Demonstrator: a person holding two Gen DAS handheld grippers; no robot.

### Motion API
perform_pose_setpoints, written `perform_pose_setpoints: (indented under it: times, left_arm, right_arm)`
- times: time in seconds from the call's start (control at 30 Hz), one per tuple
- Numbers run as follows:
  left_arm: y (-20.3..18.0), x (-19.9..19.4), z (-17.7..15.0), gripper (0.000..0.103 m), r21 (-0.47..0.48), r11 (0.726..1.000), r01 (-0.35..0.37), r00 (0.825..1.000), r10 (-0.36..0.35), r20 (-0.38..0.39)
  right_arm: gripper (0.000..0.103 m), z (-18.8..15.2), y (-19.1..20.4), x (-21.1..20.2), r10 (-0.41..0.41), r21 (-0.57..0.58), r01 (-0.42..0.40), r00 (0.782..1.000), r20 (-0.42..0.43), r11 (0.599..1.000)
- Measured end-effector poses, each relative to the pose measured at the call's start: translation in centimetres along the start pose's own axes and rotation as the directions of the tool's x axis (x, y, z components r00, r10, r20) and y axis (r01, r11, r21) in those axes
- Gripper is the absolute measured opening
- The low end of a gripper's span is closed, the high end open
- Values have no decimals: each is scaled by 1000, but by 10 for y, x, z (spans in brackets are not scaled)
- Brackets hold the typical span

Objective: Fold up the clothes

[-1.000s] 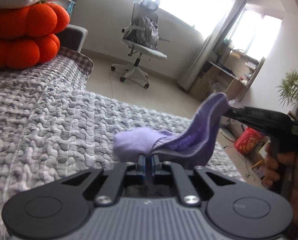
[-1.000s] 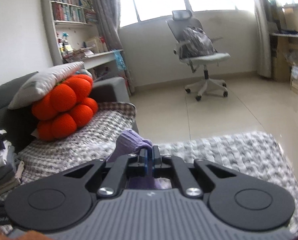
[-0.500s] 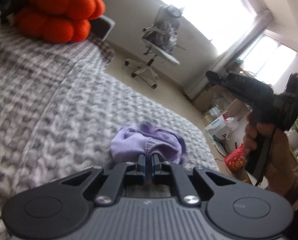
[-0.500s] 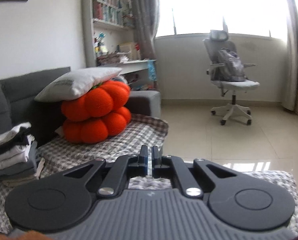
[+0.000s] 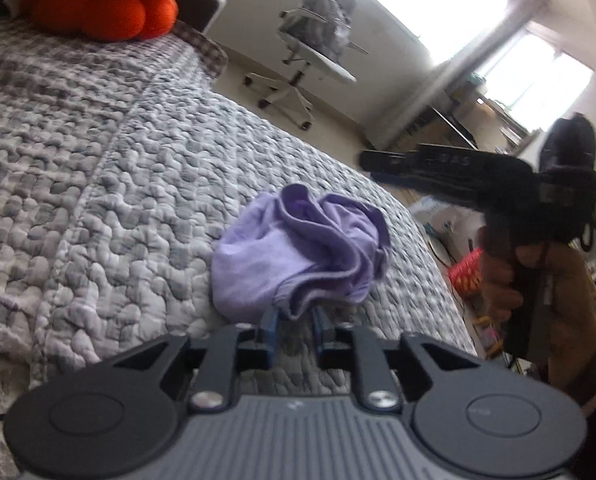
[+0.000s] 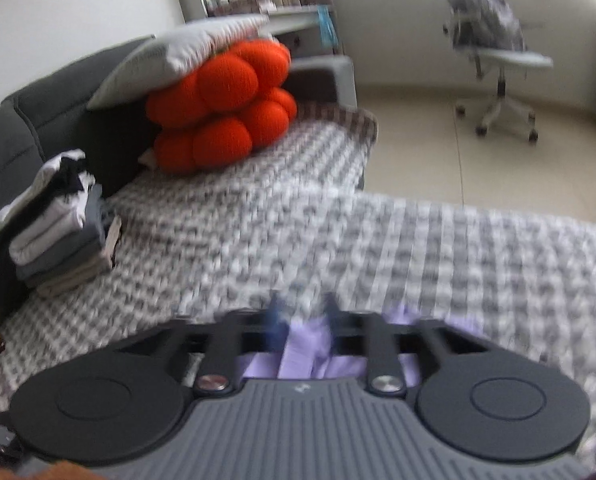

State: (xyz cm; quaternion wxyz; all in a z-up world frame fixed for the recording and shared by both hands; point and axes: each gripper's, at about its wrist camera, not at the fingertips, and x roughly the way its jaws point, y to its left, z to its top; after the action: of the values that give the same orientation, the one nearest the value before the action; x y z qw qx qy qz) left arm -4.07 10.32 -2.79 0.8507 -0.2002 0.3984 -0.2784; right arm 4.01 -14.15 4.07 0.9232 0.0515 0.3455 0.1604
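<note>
Lilac garment point(image 5: 298, 248) lies bunched in a loose heap on the grey quilted cover point(image 5: 109, 168), near its edge at your 3 o'clock side; it is crumpled, not flat, with no clean fold showing.

Left tool point(image 5: 295, 320): spread apart, gripping nothing, its tips either side of the garment's near hem. Right tool point(image 5: 368, 158): seen in the left view raised above the heap at 2 o'clock with nothing in it. Its own view is blurred; its fingers point(image 6: 275, 312) stand apart there with lilac cloth showing between and below them, and no pinch is visible.

Judgement on the work in hand: the heap needs to be laid out before any fold can hold. Take an edge or corner rather than the bulk, one tool per end, draw the cloth taut and low over the cover, then lay it flat. Pinch a single layer; the folds at the top are tangled, and grabbing several would carry the bunching along.

Surroundings: a stack of folded clothes point(image 6: 53, 224) sits at 9 o'clock against the dark sofa back point(image 6: 37, 112), an orange cushion point(image 6: 221, 108) at 11 o'clock, an office chair point(image 6: 498, 52) across the floor at 1 o'clock. None obstructs. Main risk: the garment lies close to the cover's edge, so a pull toward 3 o'clock could drag it off.
</note>
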Motion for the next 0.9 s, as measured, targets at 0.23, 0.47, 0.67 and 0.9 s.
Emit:
perform_pose_setpoints:
  times: [0.23, 0.47, 0.67, 0.9]
  left_arm:
    - [3, -19, 1, 33, 29, 999, 26, 999, -27, 26]
    - [1, -12, 1, 33, 40, 999, 29, 999, -30, 29]
    - [-8, 0, -1, 33, 90, 995, 44, 999, -45, 14]
    - [-20, 17, -5, 41, 168, 984, 58, 998, -57, -12]
  right_arm:
    - [59, -19, 25, 4, -5, -18, 4, 998, -58, 1000]
    - [59, -44, 45, 9, -59, -72, 51, 992, -109, 996]
    - [58, -58, 42, 15, -93, -69, 84, 987, -133, 994]
    - [20, -65, 27, 13, -103, -1, 103, 988, -118, 995]
